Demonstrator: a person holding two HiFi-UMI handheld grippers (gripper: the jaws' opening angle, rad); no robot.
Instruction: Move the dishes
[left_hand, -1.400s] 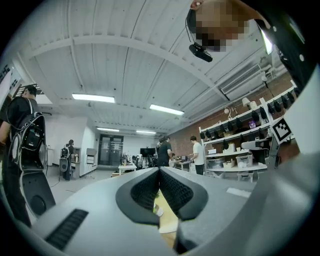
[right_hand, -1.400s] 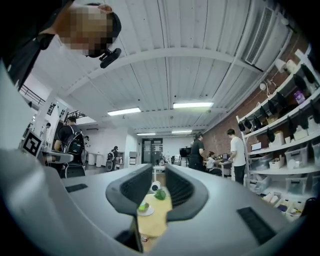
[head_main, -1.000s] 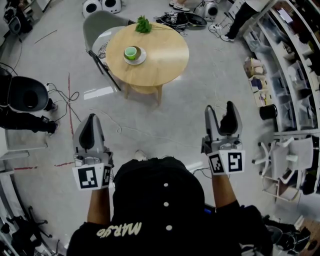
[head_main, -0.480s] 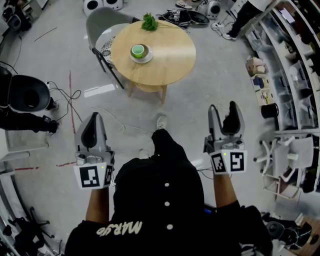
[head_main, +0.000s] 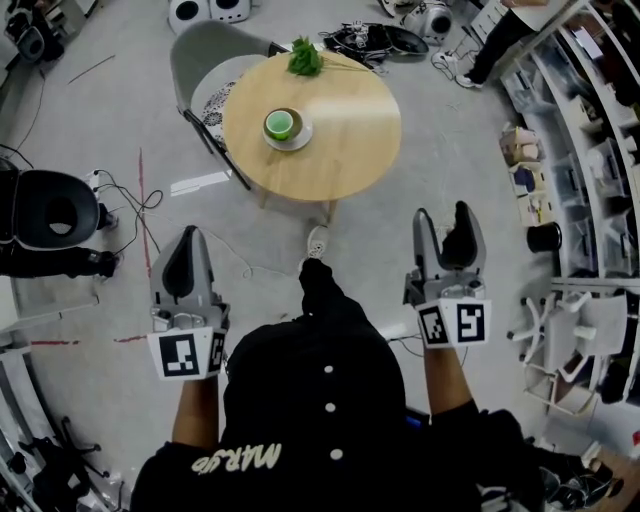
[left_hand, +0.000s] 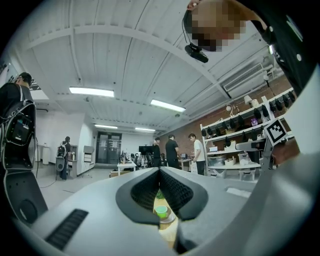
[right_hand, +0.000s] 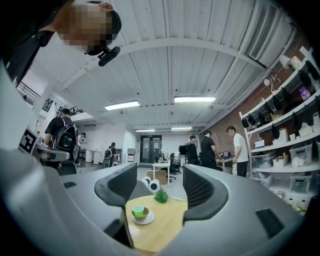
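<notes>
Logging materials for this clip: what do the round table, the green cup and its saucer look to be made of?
Round table: likely wood or wood veneer with a satin finish; the top is light tan with a soft sheen. Green cup: probably glazed ceramic, possibly plastic; the colour is even and bright, but it is too small to tell. Saucer: white and smooth, likely ceramic.

A grey shell chair stood tucked against the left side of the round light-wood table; a green leafy sprig lay at its far edge.
</notes>
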